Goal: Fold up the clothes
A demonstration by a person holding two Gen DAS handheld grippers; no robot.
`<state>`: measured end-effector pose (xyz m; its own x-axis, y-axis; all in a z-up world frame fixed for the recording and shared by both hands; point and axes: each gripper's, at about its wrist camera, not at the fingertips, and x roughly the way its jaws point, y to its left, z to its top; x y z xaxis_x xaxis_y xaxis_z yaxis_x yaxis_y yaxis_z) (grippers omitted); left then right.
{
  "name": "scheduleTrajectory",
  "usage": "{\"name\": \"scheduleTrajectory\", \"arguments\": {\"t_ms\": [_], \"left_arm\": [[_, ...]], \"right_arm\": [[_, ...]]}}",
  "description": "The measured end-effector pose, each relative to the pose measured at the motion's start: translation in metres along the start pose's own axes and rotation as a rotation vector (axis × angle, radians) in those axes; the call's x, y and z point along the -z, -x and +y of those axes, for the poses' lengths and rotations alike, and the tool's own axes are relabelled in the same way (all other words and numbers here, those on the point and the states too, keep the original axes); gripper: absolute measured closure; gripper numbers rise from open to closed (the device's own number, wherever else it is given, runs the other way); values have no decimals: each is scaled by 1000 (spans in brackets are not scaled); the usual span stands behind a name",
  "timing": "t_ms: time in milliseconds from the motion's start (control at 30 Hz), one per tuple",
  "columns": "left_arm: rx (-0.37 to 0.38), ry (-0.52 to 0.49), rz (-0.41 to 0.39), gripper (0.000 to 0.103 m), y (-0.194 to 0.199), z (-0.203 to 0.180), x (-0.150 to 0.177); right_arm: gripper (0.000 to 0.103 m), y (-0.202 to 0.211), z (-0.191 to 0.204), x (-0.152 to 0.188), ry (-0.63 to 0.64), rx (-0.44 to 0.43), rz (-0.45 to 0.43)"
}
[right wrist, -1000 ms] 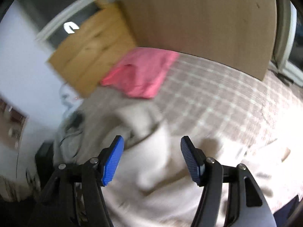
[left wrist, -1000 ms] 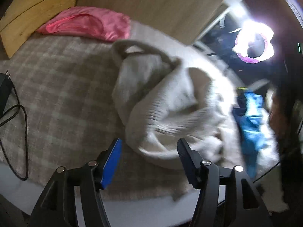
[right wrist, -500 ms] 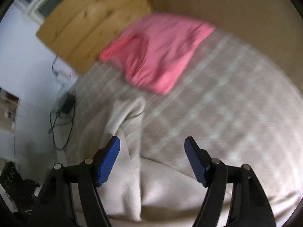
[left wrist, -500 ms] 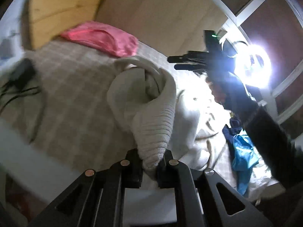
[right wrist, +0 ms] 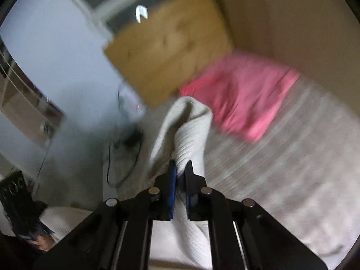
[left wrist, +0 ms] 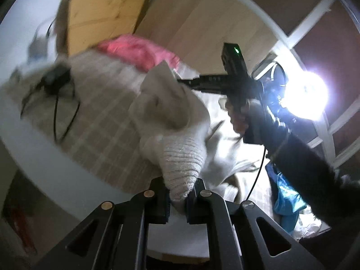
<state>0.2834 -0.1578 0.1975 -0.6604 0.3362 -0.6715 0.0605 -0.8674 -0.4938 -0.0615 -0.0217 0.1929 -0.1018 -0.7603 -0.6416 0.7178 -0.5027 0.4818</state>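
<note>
Both grippers, left (left wrist: 177,199) and right (right wrist: 180,175), are clamped on a cream knitted sweater (left wrist: 180,157) above a checked bed cover (left wrist: 101,117), near a pink garment (right wrist: 243,92).

Black cable (left wrist: 56,121) across bed's (left wrist: 101,121) left edge

Dim, motion-blurred fisheye views; one lamp (left wrist: 304,95) glares white.

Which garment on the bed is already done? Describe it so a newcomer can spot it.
Start at the plaid-covered bed, then go to its far corner below the light wooden board. The flat, folded pink garment lies there, the only brightly coloured piece; the cream ribbed knit sweater hangs bunched from both grippers.
</note>
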Motion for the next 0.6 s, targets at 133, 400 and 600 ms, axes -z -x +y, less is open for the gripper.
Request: {"name": "scheduleTrajectory", "arguments": {"t_ms": [133, 400, 600], "left_arm": [[38, -145, -81, 95, 24, -44, -49], [90, -474, -293, 96, 91, -140, -156], [163, -637, -461, 96, 146, -186, -198]], "right_arm": [[97, 129, -9, -4, -61, 99, -294], [97, 393, 58, 58, -5, 340, -818], [99, 454, 158, 103, 153, 534, -937]]}}
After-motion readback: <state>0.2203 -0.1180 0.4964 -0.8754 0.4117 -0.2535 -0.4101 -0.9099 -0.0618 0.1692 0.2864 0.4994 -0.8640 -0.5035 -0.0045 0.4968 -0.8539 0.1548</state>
